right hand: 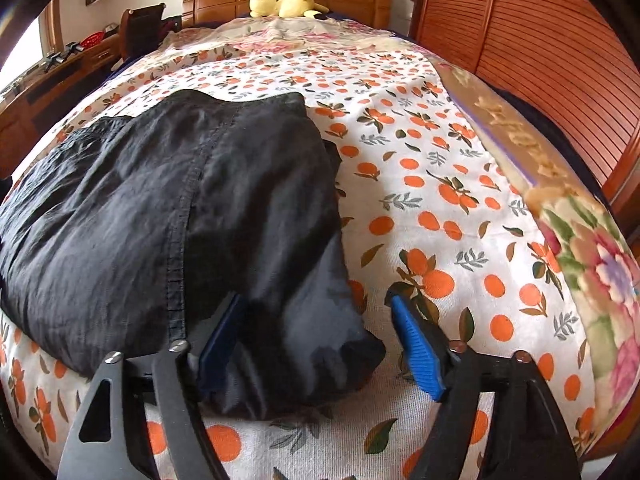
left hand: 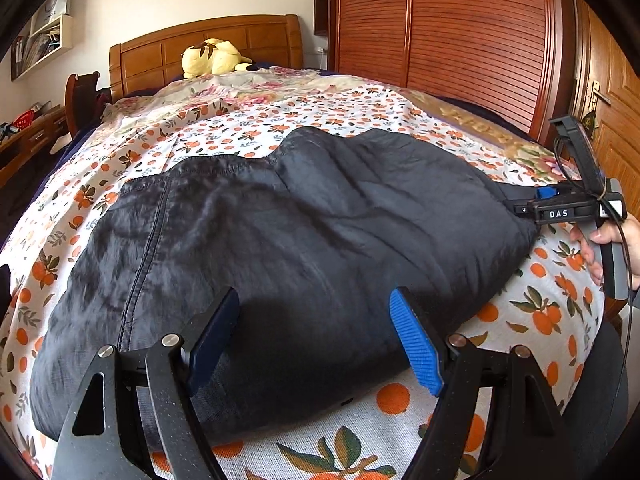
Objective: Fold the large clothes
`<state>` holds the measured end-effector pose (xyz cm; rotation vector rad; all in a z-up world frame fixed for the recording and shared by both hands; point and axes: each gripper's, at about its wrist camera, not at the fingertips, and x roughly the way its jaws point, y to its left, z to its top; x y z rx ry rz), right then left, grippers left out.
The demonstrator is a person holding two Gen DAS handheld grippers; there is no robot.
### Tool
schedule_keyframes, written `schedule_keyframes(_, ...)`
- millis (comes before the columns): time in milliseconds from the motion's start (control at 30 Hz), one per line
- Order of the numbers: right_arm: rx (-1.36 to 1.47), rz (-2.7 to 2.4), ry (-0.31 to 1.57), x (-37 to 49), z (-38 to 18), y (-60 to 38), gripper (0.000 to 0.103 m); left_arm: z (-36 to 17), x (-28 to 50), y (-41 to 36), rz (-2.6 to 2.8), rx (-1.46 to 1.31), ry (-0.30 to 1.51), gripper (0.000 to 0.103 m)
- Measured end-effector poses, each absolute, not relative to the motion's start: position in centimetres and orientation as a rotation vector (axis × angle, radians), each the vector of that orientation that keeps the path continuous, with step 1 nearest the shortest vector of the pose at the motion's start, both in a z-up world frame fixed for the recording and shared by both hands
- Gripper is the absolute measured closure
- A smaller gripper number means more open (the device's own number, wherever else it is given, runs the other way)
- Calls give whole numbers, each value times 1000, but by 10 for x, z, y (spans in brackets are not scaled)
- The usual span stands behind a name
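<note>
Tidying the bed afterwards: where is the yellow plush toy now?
The yellow plush toy lies at the far end of the bed, against the wooden headboard, beyond the black garment.

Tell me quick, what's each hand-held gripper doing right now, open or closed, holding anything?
Left hand-held gripper: open, holding nothing, above the black garment.
Right hand-held gripper: open, fingers either side of the garment's corner, not clamped.
</note>
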<state>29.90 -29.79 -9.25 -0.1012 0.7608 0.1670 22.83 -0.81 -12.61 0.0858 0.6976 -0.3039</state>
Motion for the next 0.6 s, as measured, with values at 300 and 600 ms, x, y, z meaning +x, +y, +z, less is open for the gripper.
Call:
schedule_keyframes(300,-62,280,829,307,-98,-302,39,-127,228,-7,-305,97,694,25)
schedule_keyframes(600,-88,383,790,299,-92,-308,86,-117,206,7,-255,88,685,25)
